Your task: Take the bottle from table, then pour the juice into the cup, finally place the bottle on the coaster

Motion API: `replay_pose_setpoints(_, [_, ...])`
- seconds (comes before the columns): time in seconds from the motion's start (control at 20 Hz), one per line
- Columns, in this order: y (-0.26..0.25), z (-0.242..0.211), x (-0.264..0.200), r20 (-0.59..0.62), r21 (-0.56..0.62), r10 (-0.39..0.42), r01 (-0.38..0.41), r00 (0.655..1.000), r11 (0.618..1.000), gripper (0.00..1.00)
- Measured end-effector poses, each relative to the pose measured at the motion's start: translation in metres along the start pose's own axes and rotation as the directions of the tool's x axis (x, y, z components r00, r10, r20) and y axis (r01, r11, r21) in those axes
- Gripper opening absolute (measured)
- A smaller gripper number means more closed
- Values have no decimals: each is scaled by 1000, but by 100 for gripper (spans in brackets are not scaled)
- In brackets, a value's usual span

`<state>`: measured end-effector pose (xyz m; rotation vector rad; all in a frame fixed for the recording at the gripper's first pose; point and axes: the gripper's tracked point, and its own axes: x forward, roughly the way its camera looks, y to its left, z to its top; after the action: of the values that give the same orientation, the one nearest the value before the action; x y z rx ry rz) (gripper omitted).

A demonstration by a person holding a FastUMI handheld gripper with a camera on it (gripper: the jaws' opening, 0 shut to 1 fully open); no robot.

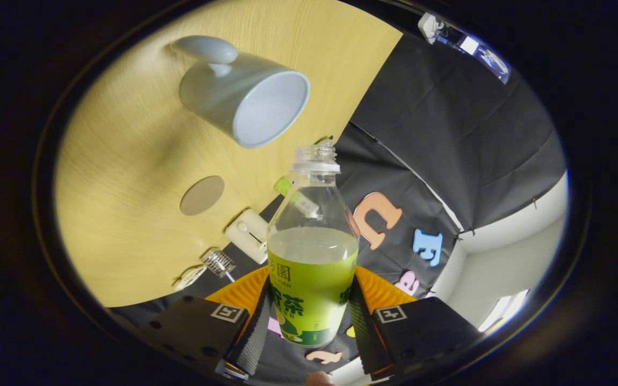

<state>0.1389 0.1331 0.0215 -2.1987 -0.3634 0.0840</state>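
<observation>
Between the hand-held gripper (309,321) fingers, clamped, the uncapped bottle (311,257) points lengthwise ahead, mouth toward the cup (244,96).

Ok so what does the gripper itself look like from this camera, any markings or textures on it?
The gripper has two blocky finger mounts, each carrying a small square black-and-white fiducial tag on its upper face. The left mount shows a few round screw holes. The inner faces of the fingers are finely ribbed. Behind them sit two orange ridged fan-shaped pieces. No cables can be seen.
</observation>
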Motion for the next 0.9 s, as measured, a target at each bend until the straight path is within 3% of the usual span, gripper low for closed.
replay_pose_setpoints(0.25, [18,-8,-3,-30,152,55,-50,998,987,75])
replay_pose_setpoints(0.5, [22,-9,-2,-64,363,86,-57,994,930,75])
replay_pose_setpoints(0.7, [42,-8,-15,-78,569,127,-60,989,820,75])
replay_pose_setpoints(0.9, [45,-13,-15,-63,741,153,-56,986,670,75])
